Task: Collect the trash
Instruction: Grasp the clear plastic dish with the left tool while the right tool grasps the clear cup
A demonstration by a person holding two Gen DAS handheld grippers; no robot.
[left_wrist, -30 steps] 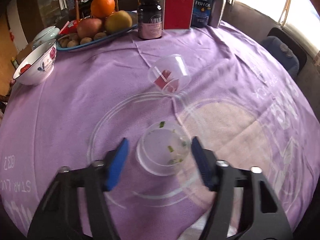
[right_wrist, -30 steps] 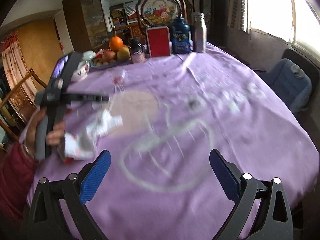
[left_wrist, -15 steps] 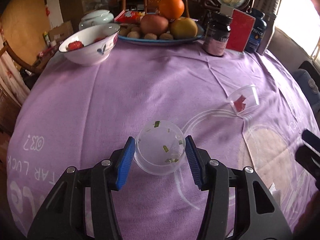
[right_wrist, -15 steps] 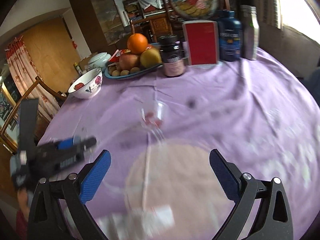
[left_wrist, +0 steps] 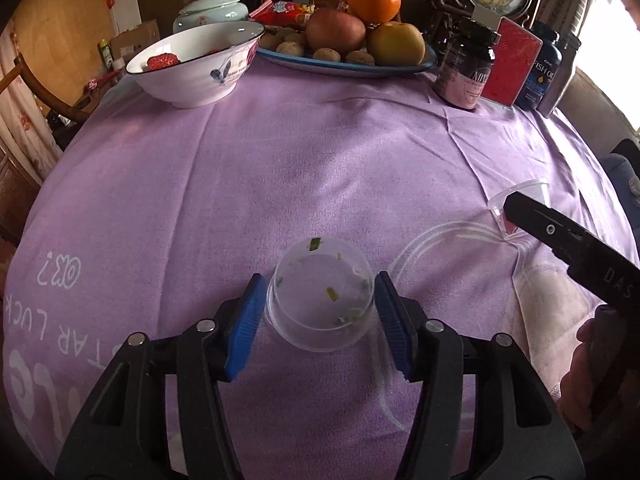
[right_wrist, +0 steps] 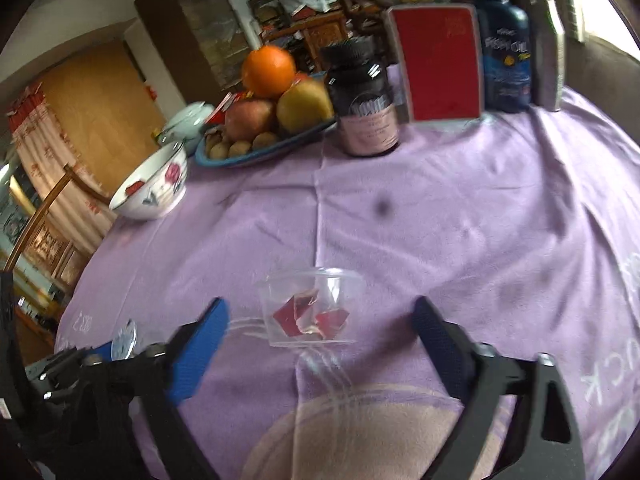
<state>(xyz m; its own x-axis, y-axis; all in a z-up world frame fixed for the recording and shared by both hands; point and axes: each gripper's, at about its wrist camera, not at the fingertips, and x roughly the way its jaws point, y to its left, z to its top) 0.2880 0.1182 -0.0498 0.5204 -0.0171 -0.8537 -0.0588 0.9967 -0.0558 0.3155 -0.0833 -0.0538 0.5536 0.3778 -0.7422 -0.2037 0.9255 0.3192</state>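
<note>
My left gripper (left_wrist: 320, 312) is shut on a clear plastic cup (left_wrist: 322, 300) with green scraps inside, its blue pads (left_wrist: 245, 320) pressed on both sides, above the purple tablecloth (left_wrist: 280, 160). A second clear cup (right_wrist: 310, 306) with red scraps stands on the cloth; it also shows at the right of the left wrist view (left_wrist: 520, 204), partly hidden by the right gripper's body. My right gripper (right_wrist: 320, 336) is open, its fingers either side of that cup without touching it.
At the back stand a white flowered bowl (left_wrist: 196, 66), a blue fruit plate (left_wrist: 344, 62) with an orange and apples, a dark supplement jar (left_wrist: 466, 70), a red card box (left_wrist: 510, 66) and a fish oil bottle (left_wrist: 544, 72). A chair (left_wrist: 624, 164) is to the right.
My left gripper closed on the green-scrap cup and swung left with it. My right gripper swung left and moved in around the red-scrap cup, still open.
</note>
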